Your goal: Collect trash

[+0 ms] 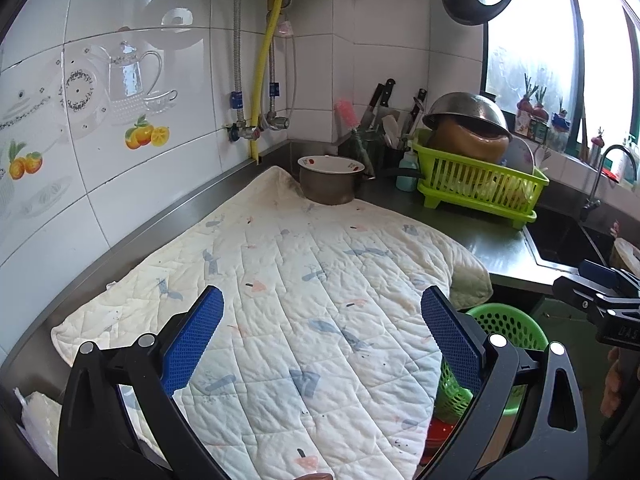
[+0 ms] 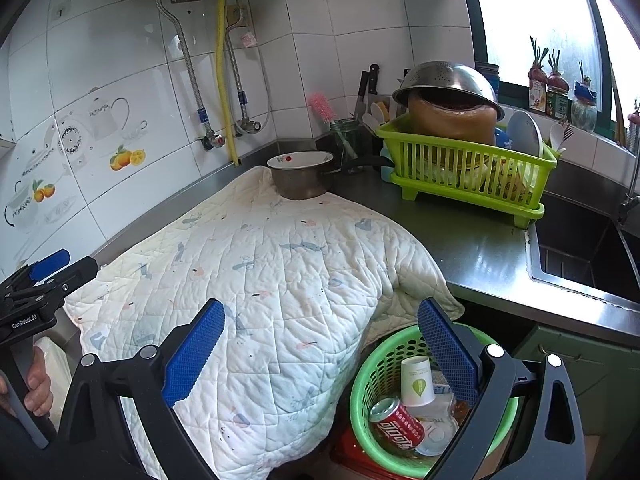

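Trash is sitting in the green basket [image 2: 400, 364], which is standing below the counter edge, just beside the overhanging corner of the quilted mat [image 2: 260, 280]: a red soda can [image 2: 396, 428], a white paper cup [image 2: 417, 380] and some clear plastic packaging are lying inside it. Going left of the basket, the left gripper [image 1: 320, 336] is hovering over the mat with its blue pads spread wide and nothing between them. Above the basket, the right gripper [image 2: 320, 344] is likewise hanging released, one pad over the mat and one over the basket's rim. Beyond the mat from the basket, a pot [image 2: 300, 178] and a lime dish rack [image 2: 468, 176] are resting on the counter. Judging by the mat showing no loose litter, collection is looking nearly or fully done; nothing obvious is waiting to be picked up.
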The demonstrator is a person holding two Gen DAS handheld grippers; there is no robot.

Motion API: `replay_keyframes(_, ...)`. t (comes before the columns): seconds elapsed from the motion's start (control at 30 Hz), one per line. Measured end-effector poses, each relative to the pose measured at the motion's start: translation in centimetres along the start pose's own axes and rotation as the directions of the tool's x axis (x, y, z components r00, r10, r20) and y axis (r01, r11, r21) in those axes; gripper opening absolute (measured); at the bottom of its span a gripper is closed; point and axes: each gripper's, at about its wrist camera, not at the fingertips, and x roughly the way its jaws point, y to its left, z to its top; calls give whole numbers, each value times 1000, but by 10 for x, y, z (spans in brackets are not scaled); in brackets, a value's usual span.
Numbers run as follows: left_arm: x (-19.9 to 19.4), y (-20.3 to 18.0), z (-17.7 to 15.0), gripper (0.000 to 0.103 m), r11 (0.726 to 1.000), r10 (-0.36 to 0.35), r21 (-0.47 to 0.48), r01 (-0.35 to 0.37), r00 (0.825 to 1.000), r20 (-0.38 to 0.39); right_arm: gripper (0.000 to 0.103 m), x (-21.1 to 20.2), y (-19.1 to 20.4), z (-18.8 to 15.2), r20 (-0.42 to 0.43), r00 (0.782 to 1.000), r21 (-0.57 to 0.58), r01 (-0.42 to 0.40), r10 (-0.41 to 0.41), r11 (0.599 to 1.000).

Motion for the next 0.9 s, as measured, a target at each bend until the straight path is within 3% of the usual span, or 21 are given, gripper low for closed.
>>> replay_keyframes(0.9, -4, -3, -3, 98, 1000, 21, -2, -21, 1000, 13, 94, -5, 6, -1, 16, 1000, -19, 18, -17, 1000)
